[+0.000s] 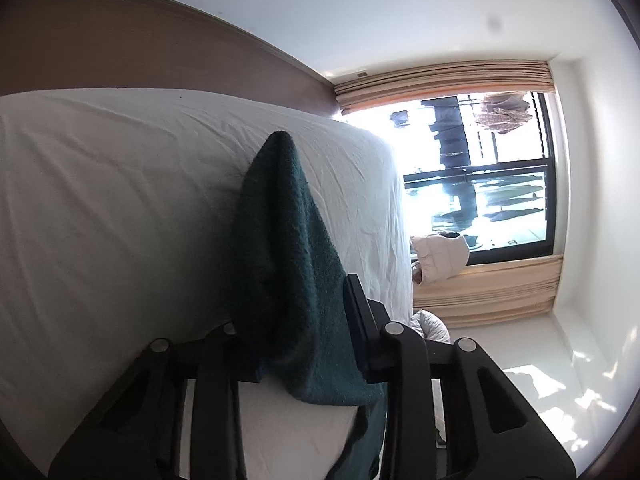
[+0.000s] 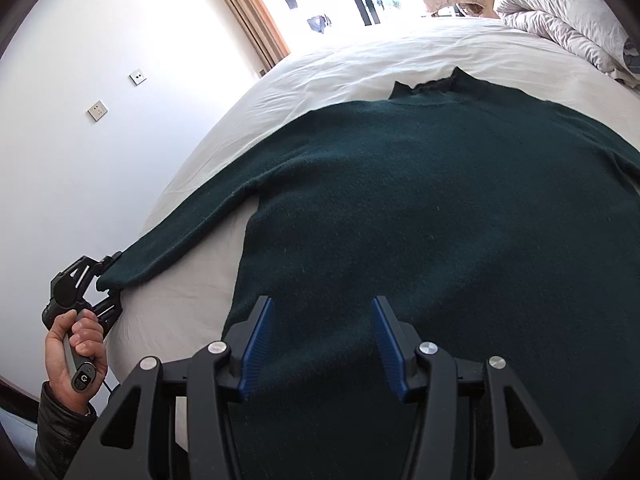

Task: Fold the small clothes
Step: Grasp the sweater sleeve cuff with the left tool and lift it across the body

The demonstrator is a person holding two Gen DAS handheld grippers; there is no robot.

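1. Left tongs (image 1: 298, 320) are pinching the cuff end of the sweater's sleeve (image 1: 280, 232); dark knit fills the gap between the two pads, and in the right wrist view the same tongs (image 2: 109, 276) sit at the bed's edge with the cuff in their tips, a hand (image 2: 76, 354) gripping the handle.
2. Right tongs (image 2: 322, 344) stand spread over the lower body of the sweater (image 2: 440, 220), blue pads apart. Whether the tips touch the cloth I cannot tell; nothing is squeezed between them.
3. Lying flat on the white bed (image 2: 352, 60), the dark green sweater has its collar toward the window and its hem toward the right wrist camera. One sleeve stretches out to the bed's left edge.
4. Soft, fuzzy knit like this should handle as light and limp. It will drape and sag from any single hold, and it probably stretches if pulled hard.
5. Cuff, shoulder seam and hem corners look like the best holds, since doubled edges give the pads more to bite.
6. Judging by the layout, folding has barely begun: the body is spread out and the sleeve is not yet brought across it.
7. Dragging the sleeve could shift the whole body on the smooth sheet, so the right tongs may serve best by pinning the torso.
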